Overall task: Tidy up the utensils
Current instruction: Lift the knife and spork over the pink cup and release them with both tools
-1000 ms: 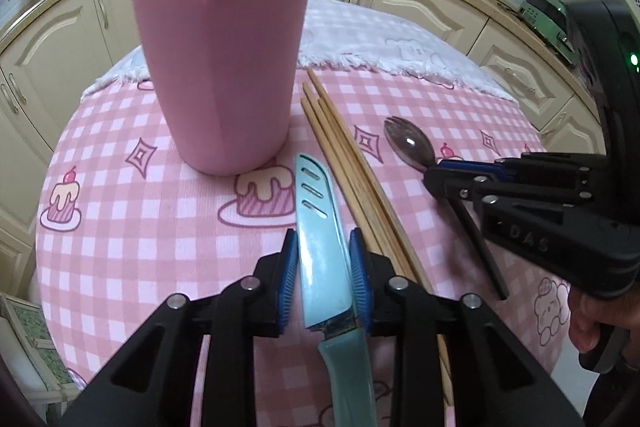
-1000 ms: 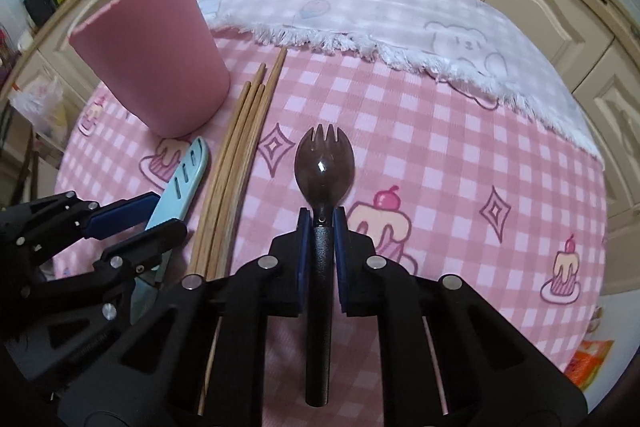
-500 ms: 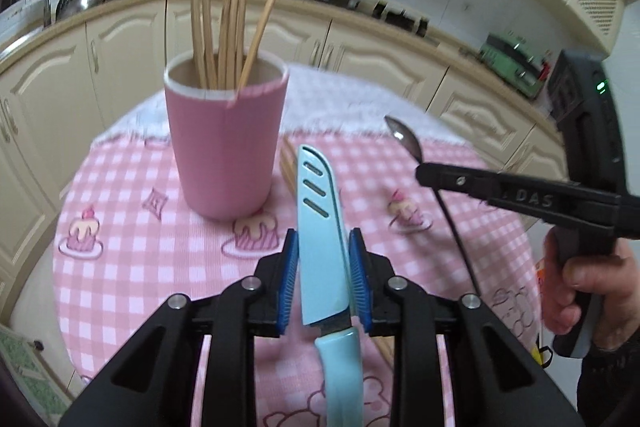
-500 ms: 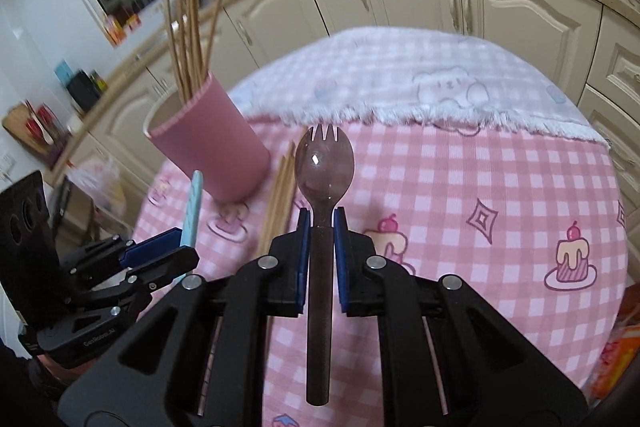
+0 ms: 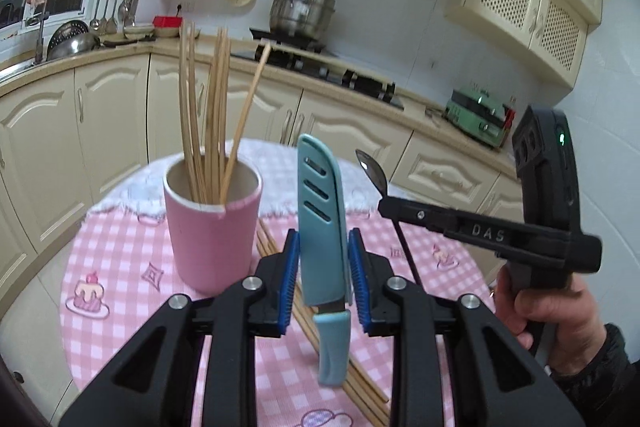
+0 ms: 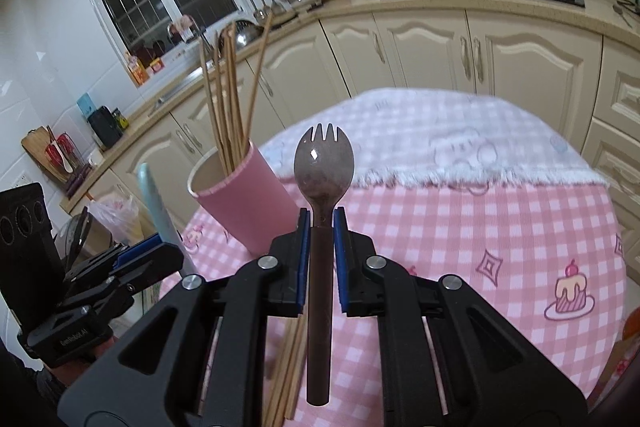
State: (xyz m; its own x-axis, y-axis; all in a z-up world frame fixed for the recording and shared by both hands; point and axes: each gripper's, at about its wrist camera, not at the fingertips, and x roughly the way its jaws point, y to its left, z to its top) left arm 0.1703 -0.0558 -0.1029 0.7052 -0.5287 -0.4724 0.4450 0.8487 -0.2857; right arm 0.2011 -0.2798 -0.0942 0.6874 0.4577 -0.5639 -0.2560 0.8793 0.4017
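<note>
My left gripper (image 5: 323, 281) is shut on a light-blue sheathed knife (image 5: 322, 227), held upright above the table with its tip up. My right gripper (image 6: 321, 261) is shut on the handle of a dark spork (image 6: 322, 163), also upright and lifted; the spork shows at the right of the left wrist view (image 5: 372, 173). A pink cup (image 5: 212, 227) holding several wooden chopsticks (image 5: 208, 107) stands on the table, left of both grippers; it also shows in the right wrist view (image 6: 244, 195). More chopsticks (image 5: 356, 379) lie flat on the cloth below the knife.
The round table has a pink checked cloth (image 6: 500, 247) with a white towel (image 6: 460, 143) at its far side. Cream kitchen cabinets (image 5: 100, 115) and a counter surround it. The person's hand (image 5: 560, 311) holds the right gripper.
Both grippers have lifted off the table and tilted up, carrying the knife and the spork with them. The cup and the loose chopsticks have stayed where they were.
</note>
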